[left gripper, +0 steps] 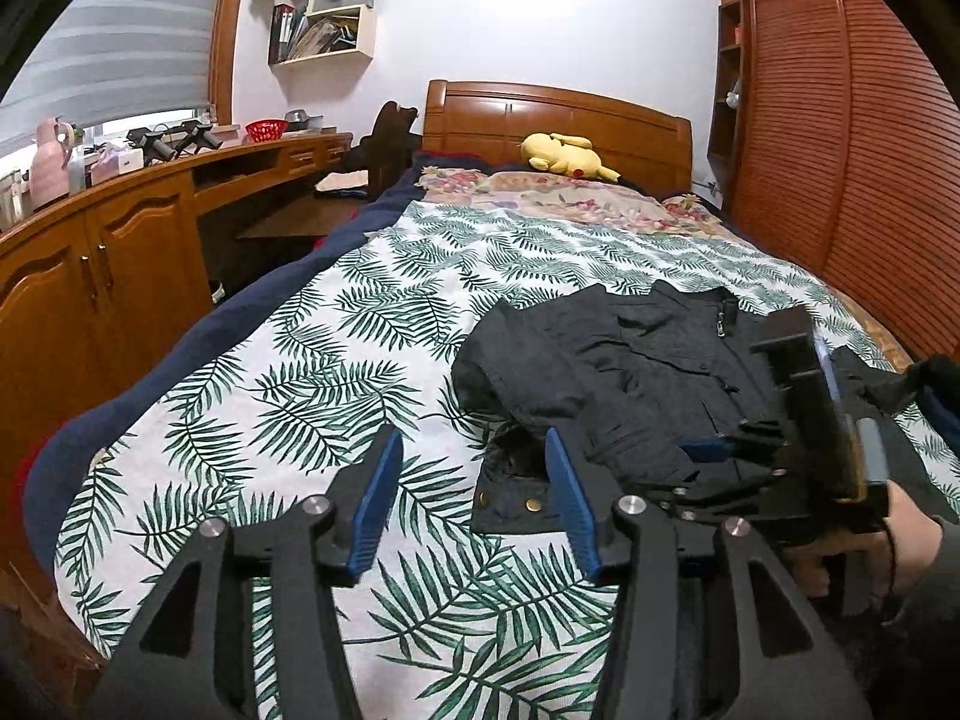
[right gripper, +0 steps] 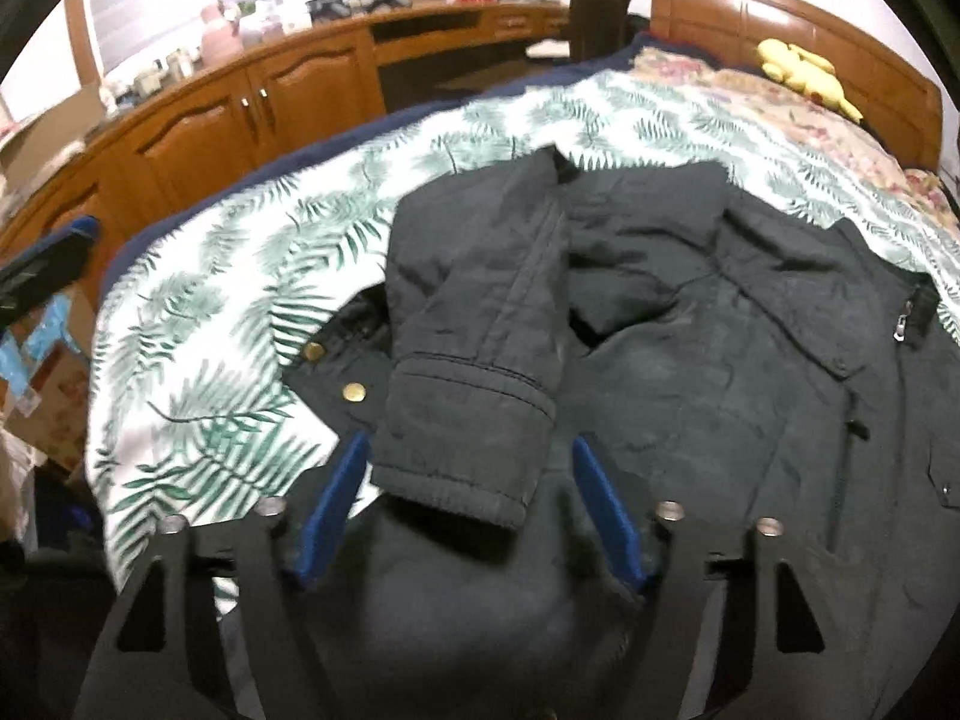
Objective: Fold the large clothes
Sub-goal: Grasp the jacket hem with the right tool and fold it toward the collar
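A black padded jacket (left gripper: 648, 378) lies on the leaf-print bedspread (left gripper: 288, 372), one sleeve (right gripper: 474, 348) folded across its front, cuff toward me; brass snaps (right gripper: 354, 391) show at its hem. My left gripper (left gripper: 474, 468) is open and empty above the bedspread, just left of the jacket's hem. My right gripper (right gripper: 468, 480) is open, its blue fingers either side of the sleeve cuff (right gripper: 462, 450), not closed on it. The right gripper also shows in the left wrist view (left gripper: 798, 420), low over the jacket.
A yellow plush toy (left gripper: 564, 156) lies by the wooden headboard (left gripper: 552, 114). A wooden cabinet run (left gripper: 120, 276) lines the left side of the bed, a slatted wardrobe (left gripper: 840, 138) the right. Cardboard boxes (right gripper: 54, 372) stand at the bed's foot.
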The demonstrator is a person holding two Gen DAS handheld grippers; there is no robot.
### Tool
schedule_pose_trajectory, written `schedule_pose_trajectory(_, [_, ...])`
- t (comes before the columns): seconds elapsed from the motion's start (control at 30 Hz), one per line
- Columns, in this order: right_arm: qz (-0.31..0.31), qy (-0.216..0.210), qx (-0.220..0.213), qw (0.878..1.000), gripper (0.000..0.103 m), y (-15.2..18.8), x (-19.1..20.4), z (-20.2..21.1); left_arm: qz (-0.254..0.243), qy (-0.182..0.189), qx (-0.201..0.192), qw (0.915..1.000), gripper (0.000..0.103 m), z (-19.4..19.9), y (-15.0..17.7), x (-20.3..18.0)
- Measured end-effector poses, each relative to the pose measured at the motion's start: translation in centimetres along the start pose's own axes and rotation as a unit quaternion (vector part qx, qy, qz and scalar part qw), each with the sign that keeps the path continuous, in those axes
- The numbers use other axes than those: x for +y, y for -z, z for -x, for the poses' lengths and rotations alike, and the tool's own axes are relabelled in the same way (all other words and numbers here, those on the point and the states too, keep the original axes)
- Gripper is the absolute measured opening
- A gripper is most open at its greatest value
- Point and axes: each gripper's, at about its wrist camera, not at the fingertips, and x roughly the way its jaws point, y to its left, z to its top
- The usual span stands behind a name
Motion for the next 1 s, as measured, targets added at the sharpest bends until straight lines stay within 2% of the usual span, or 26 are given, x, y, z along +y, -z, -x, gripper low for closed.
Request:
schedule_pose_trajectory(0.07, [-0.002,0.001,0.008,1.0,0.041,0.2,-0.1,-0.5,0.001,0.007,0.0,1.0,0.053,0.1,0.0,0.1])
schedule_pose_trajectory(0.1, [-0.001,-0.001,0.007,1.0,0.031,0.3,-0.2,-0.4,0.002,0.01,0.0,0.9999,0.054,0.1,0.0,0.2])
schedule_pose_trajectory(0.17, [0.006,-0.002,-0.005,1.0,0.018,0.5,-0.3,0.4,0.002,0.013,-0.001,0.9999,0.055,0.2,0.0,0.2])
schedule_pose_trajectory(0.27, [0.015,-0.005,-0.032,0.999,0.009,0.6,-0.4,2.5,0.003,0.011,-0.003,0.9999,0.055,0.1,-0.2,0.0])
schedule_pose_trajectory(0.53, [0.008,-0.001,-0.13,0.992,0.005,1.5,-2.0,11.5,-0.006,0.016,0.0,0.9998,0.055,-0.7,-0.5,-1.5])
schedule_pose_trajectory(0.67, [-0.004,0.014,-0.162,0.987,0.005,3.6,-3.8,16.2,-0.019,0.022,0.002,0.9996,0.055,-1.1,-0.7,-2.8])
schedule_pose_trajectory(1.0, [-0.042,0.095,-0.157,0.982,0.005,11.5,-8.8,22.6,-0.032,0.043,-0.002,0.9986,0.055,-1.8,-1.4,-5.7])
